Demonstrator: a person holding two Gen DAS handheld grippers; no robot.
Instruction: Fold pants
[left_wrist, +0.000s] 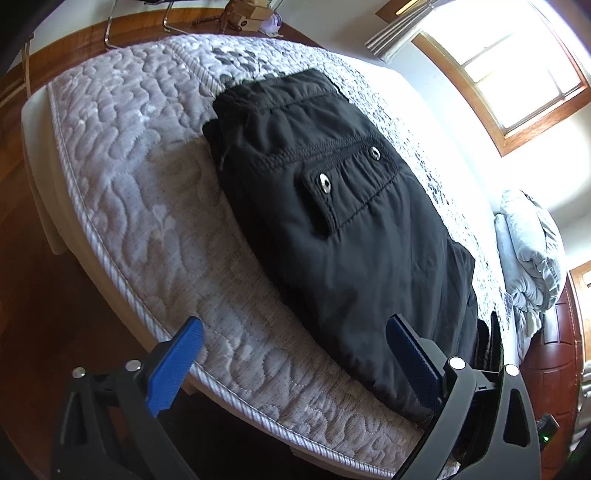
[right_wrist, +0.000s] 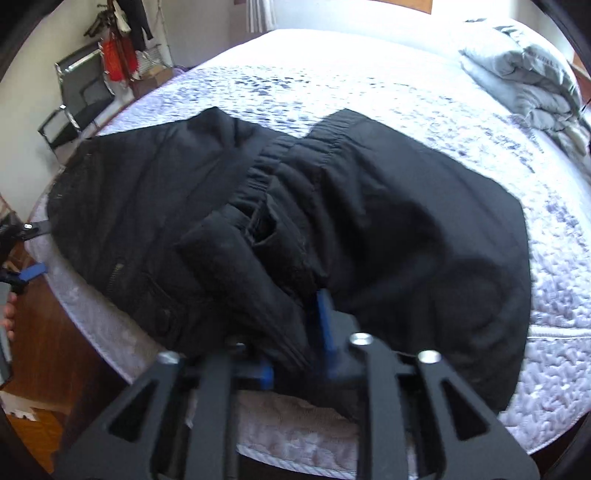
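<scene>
Pants (left_wrist: 332, 206), black, with a snap-flap pocket, lie on the quilted mattress (left_wrist: 140, 192) near its front edge, waistband away from the left camera. In the right view the garment is bunched: a thick fold of cloth (right_wrist: 240, 280) is heaped across the middle.

Left hand-held gripper (left_wrist: 295, 354): jaws spread wide, holding nothing. One blue pad (left_wrist: 177, 362) hangs over the mattress edge; the other (left_wrist: 413, 362) sits over or against the pants' near end; contact cannot be confirmed.

Right hand-held gripper (right_wrist: 295, 332): jaws partly apart, with the fold of cloth lying between them. The picture is blurred, so whether the pads press on the cloth cannot be told.

Hazards:
- Release onto an uneven heap. The fold is thick and unsupported and may slump sideways, leaving a crooked fold.
- Snagging. Cloth draped over the right pads may cling on withdrawal and drag the fold open.
- Overhang. The garment lies close to the mattress edge; a pull toward the person may slide it off.
- Unequal grip. If the left jaws close on one layer only, the layers beneath will shift.
</scene>
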